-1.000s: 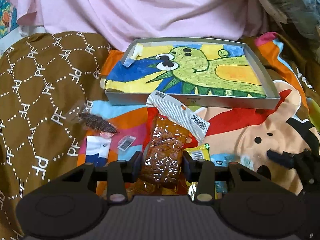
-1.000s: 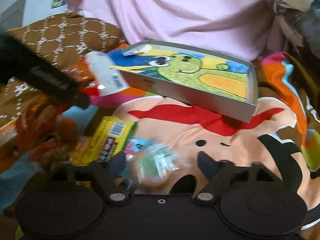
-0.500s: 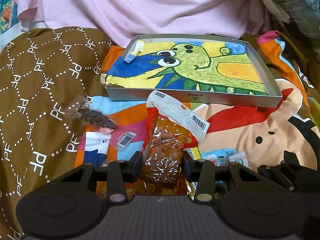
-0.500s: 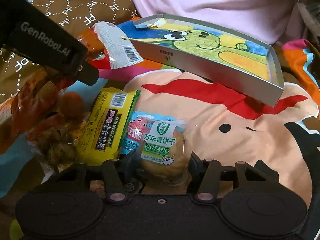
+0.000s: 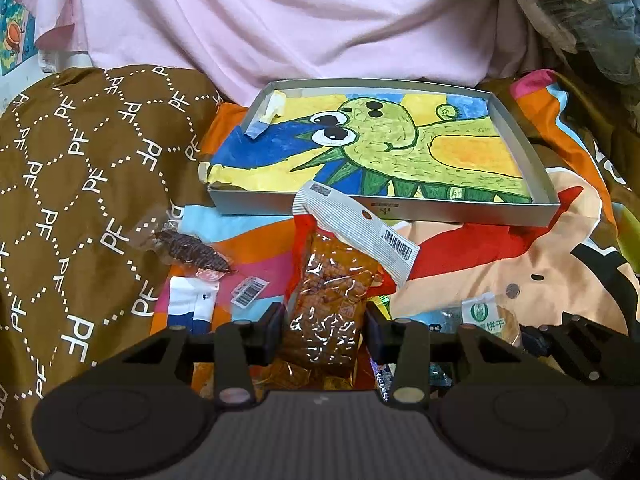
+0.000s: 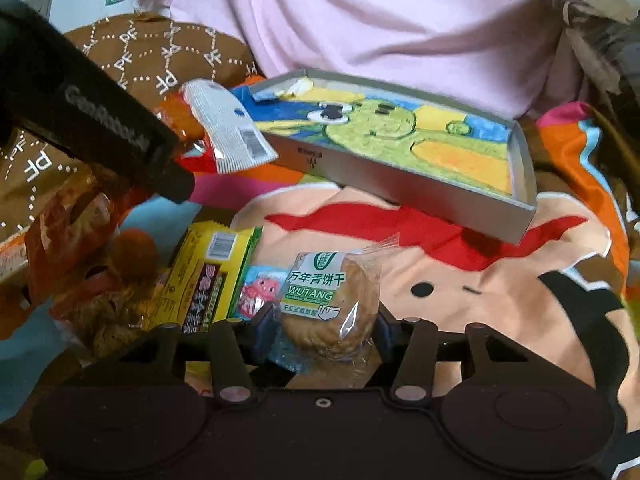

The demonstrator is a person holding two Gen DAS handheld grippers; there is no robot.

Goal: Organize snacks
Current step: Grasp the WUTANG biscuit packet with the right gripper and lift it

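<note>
My left gripper (image 5: 324,330) is shut on a red-orange snack bag (image 5: 332,280) with a clear window and a white barcoded top flap. It holds the bag up in front of the grey tray (image 5: 384,210), whose floor is a painted green creature. In the right wrist view my right gripper (image 6: 324,332) is closing its jaws on a round biscuit in a clear packet (image 6: 328,312) with a green-and-white label. The pads touch both sides of the packet. A yellow snack packet (image 6: 208,276) and a small blue-pink packet (image 6: 258,292) lie just left of it.
Everything rests on a cartoon-print blanket (image 6: 460,312). A brown patterned cushion (image 5: 80,184) is to the left and pink cloth (image 5: 320,20) hangs behind the tray. A dark snack in clear wrap (image 5: 192,250) and a white-blue packet (image 5: 192,300) lie left of the held bag.
My right gripper's jaws went from wide apart to closed against the biscuit packet, which now sits sharp between them. The left gripper and its bag stayed put.
</note>
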